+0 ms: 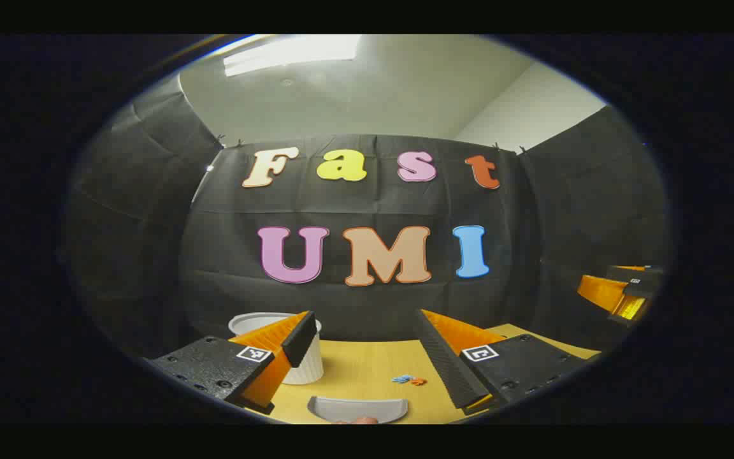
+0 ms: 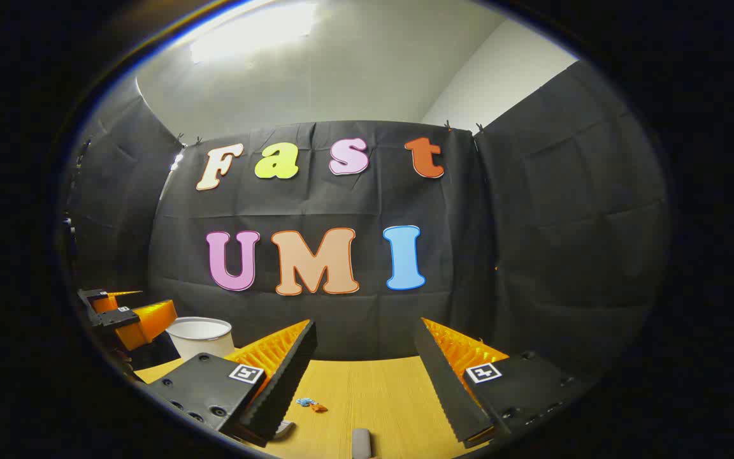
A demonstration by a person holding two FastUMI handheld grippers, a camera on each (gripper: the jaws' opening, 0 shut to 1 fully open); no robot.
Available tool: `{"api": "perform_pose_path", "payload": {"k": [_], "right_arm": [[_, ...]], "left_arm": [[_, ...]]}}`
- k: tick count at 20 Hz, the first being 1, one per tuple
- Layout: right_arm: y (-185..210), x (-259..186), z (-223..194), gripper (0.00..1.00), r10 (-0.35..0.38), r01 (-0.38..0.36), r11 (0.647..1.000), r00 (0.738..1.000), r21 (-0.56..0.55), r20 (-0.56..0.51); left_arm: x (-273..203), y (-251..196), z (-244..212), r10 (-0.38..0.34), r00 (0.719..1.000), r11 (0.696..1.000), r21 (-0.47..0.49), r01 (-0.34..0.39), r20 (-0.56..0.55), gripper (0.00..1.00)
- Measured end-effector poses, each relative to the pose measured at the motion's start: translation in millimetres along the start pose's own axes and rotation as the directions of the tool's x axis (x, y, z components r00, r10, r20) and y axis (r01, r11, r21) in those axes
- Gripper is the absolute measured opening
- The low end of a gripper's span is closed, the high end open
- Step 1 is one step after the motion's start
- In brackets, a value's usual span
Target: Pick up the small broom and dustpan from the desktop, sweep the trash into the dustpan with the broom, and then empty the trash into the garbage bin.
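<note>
With both fingers spread and empty, the left hand-held gripper (image 1: 367, 357) should drop straight onto the grey dustpan (image 1: 357, 408) at bottom centre, near the trash (image 1: 409, 380) on the counter (image 1: 367, 370).

The surface (image 2: 373, 382) looks like matt pale wood grain; the ribbed white bin (image 1: 306, 366) seems plastic.
</note>
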State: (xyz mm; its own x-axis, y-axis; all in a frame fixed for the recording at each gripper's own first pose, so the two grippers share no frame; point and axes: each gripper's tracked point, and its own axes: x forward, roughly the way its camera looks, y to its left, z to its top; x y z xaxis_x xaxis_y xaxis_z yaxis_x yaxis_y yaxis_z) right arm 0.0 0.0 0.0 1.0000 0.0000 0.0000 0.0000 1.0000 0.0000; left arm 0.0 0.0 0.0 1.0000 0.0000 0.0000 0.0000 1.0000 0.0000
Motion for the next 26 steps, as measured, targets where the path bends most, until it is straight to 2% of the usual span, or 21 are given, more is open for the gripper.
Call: {"api": "perform_pose_path", "payload": {"k": [8, 9, 10, 13, 18, 26], "right_arm": [[-2.3, -0.4, -2.7, 0.98, 0.008, -0.008, 1.000, 1.000, -0.014, -0.008], [-2.8, -0.6, -2.6, 0.96, 0.009, -0.009, 1.000, 1.000, -0.010, -0.009], [-3.3, 0.7, -2.9, 0.99, 0.011, -0.011, 1.000, 1.000, -0.005, -0.012], [0.0, 4.3, -5.4, 0.99, 0.017, -0.017, 1.000, 0.999, -0.007, -0.031], [2.1, -0.7, 4.2, 0.99, 0.028, -0.028, 1.000, 1.000, -0.003, -0.001], [15.9, -0.9, 4.2, 0.99, 0.078, -0.078, 0.997, 0.997, 0.004, 0.008]], "left_arm": [[-1.0, 1.4, -3.8, 0.023, 1.000, 1.000, 0.000, -0.023, -0.013, 0.92], [-1.7, 3.0, -3.8, 0.029, 1.000, 1.000, 0.003, -0.029, -0.013, 0.92], [-1.8, 2.5, -1.7, 0.029, 1.000, 1.000, 0.004, -0.029, -0.010, 0.93], [-4.0, -2.8, -2.4, 0.018, 1.000, 1.000, 0.007, -0.018, -0.018, 0.92], [-9.1, -0.8, 11.6, 0.033, 0.999, 0.999, 0.031, -0.033, 0.027, 0.92], [-24.1, 1.4, -0.7, 0.048, 0.999, 0.997, 0.058, -0.047, -0.015, 0.93]]}}
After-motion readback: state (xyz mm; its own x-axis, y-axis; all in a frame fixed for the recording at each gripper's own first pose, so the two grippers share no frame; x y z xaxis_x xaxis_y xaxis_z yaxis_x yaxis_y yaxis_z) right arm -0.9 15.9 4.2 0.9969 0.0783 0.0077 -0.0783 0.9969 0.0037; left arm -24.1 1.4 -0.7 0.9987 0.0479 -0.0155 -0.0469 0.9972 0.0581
